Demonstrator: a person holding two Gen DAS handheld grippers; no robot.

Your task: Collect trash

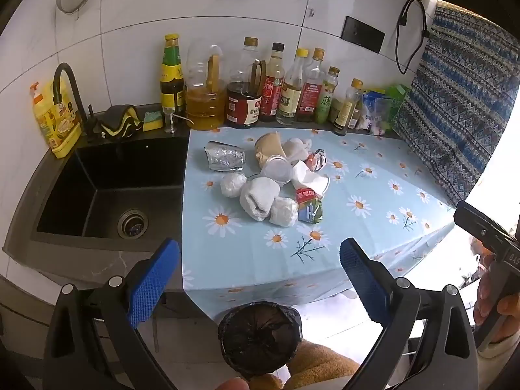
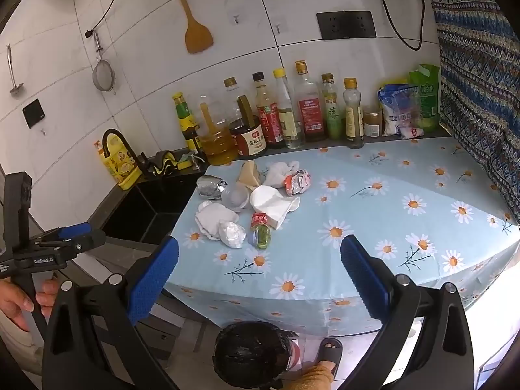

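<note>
- Trash pile (image 1: 269, 182): crumpled tissues, foil, wrappers, cup; near worktop's back-left corner, beside sink (image 1: 107, 191).
- Left gripper (image 1: 260, 279), right gripper (image 2: 260, 273): jaws spread, empty, off front edge.
- Lined bin (image 1: 258, 343): below front edge.
- Step: approach; next, reach and pinch one piece.

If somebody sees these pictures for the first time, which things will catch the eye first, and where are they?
First, the heap of trash in the middle of the daisy-print tablecloth: crumpled tissues, a foil cup, wrappers. Behind it a row of sauce and oil bottles lines the tiled wall, with a black sink to the left. Below the table edge stands a bin with a black liner.
</note>
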